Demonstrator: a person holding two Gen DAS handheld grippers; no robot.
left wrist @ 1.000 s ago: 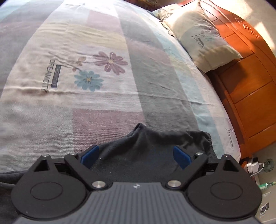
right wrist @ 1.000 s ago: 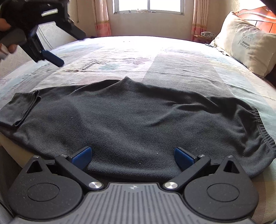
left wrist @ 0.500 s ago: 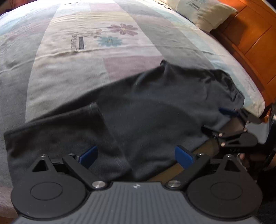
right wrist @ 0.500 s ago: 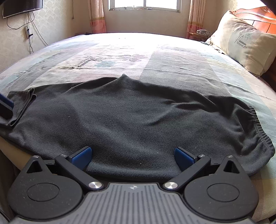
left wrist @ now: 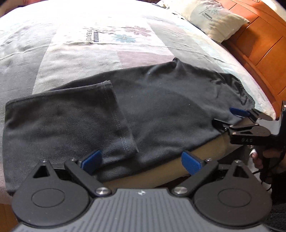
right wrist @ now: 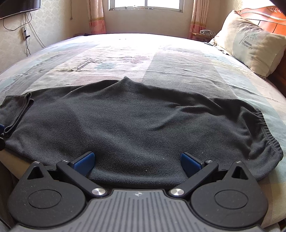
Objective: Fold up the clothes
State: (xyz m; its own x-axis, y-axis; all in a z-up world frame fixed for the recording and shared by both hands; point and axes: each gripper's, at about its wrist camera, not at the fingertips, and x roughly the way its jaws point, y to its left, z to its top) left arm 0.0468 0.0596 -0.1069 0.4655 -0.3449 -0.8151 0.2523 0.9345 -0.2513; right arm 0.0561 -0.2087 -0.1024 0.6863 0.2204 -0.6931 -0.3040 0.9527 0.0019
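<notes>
A dark grey garment [left wrist: 169,107] lies spread along the near edge of the bed, and it fills the middle of the right wrist view [right wrist: 134,121]. Its left end is folded over into a stitched flap [left wrist: 75,121]. Its ribbed elastic band [right wrist: 266,128] is at the right end. My left gripper [left wrist: 141,158] is open, low at the garment's near edge beside the flap. My right gripper [right wrist: 137,160] is open too, its blue pads straddling the near edge towards the band end. The left wrist view shows the right gripper [left wrist: 228,118] touching that edge.
The patchwork flowered bedsheet [left wrist: 89,58] covers the bed beyond the garment. A cream pillow [right wrist: 250,48] leans on the orange wooden headboard [left wrist: 259,44] at the right. A hand [left wrist: 259,157] holds the right gripper's handle. A window [right wrist: 144,4] is on the far wall.
My left gripper has swung from above the bed down to the garment's near edge by the folded end. The right gripper has edged slightly forward. Both stay open.
</notes>
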